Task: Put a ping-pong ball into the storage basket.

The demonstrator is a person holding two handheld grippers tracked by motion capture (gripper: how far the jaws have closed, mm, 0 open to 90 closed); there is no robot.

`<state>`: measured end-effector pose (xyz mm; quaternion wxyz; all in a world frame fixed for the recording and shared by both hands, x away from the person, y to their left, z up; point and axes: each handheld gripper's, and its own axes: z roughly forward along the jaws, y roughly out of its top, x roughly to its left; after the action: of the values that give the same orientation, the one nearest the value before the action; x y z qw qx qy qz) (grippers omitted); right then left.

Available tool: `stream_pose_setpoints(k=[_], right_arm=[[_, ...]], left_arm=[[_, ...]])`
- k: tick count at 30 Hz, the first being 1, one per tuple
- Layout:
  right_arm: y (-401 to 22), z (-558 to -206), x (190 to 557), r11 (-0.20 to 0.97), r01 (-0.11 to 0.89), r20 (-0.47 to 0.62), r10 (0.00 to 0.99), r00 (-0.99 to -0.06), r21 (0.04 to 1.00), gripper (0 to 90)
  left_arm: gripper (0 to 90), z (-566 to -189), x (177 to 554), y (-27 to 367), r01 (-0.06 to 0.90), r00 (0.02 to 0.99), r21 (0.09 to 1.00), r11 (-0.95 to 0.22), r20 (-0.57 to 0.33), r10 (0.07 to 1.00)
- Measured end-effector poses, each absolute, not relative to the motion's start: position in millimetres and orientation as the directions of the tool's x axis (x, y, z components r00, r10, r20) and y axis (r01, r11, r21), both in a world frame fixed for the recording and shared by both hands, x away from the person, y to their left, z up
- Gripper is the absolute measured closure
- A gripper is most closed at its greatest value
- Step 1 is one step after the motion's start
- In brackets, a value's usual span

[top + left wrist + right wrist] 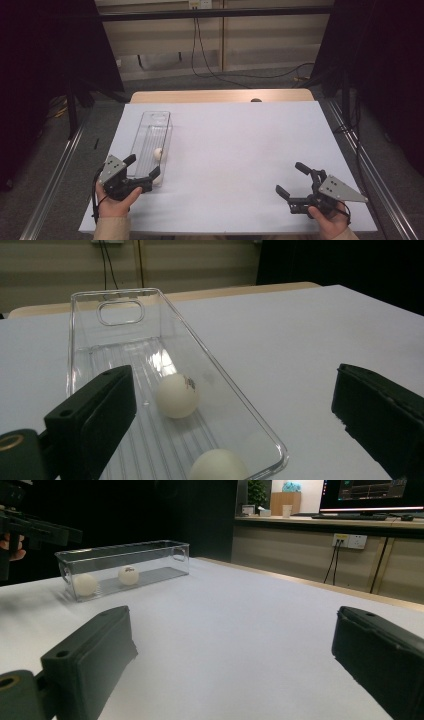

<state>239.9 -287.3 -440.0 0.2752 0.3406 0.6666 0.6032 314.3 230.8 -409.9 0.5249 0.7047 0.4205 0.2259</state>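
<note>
Two white balls are sitting in the clear bin (150, 142), which is lying lengthwise at about 9 o'clock on the white table (240, 150). The far ball (176, 395), with a small dark mark, is resting mid-floor; the near ball (218, 465) is lying against the bin's near end wall. Both are looking light, hard-shelled and smooth, like table-tennis balls: likely to roll or squirt out of a pinch, so a gentle grip across the widest part is looking best. The bin is appearing stiff, thin-walled and slick; its far wall has a handle cut-out, and its rim is the other likely hold.

Count: two balls, one bin, two grippers.

The left gripper (141, 170) is hovering at 8 o'clock, jaws spread wide and straddling the bin's near end, gripping nothing. The right gripper (292, 179) is waiting at 4 o'clock, well apart from the bin, jaws also wide and empty.
</note>
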Motion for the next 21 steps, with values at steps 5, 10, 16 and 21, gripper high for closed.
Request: stream_pose_setpoints(k=[5,10,16,21], right_arm=[[-287.5,-440.0,240.0,0.041,0.123,0.044,0.786,-0.617,0.992,2.6],[-287.6,-440.1,240.0,0.041,0.122,0.043,0.786,-0.617,0.992,2.6],[-287.1,-440.1,240.0,0.042,0.123,0.043,0.785,-0.618,0.992,2.6],[-287.0,-440.2,240.0,0.042,0.124,0.044,0.785,-0.618,0.991,2.6]], left_arm=[[3.2,-412.5,312.7,232.8,0.351,0.549,0.932,-0.091,-0.126,0.826],[2.9,-414.1,310.4,234.2,0.34,0.551,0.937,-0.078,-0.131,0.824],[2.7,-416.2,308.0,237.8,0.342,0.545,0.937,-0.075,-0.132,0.828],[2.8,-417.8,306.6,239.1,0.346,0.542,0.936,-0.069,-0.139,0.829]])
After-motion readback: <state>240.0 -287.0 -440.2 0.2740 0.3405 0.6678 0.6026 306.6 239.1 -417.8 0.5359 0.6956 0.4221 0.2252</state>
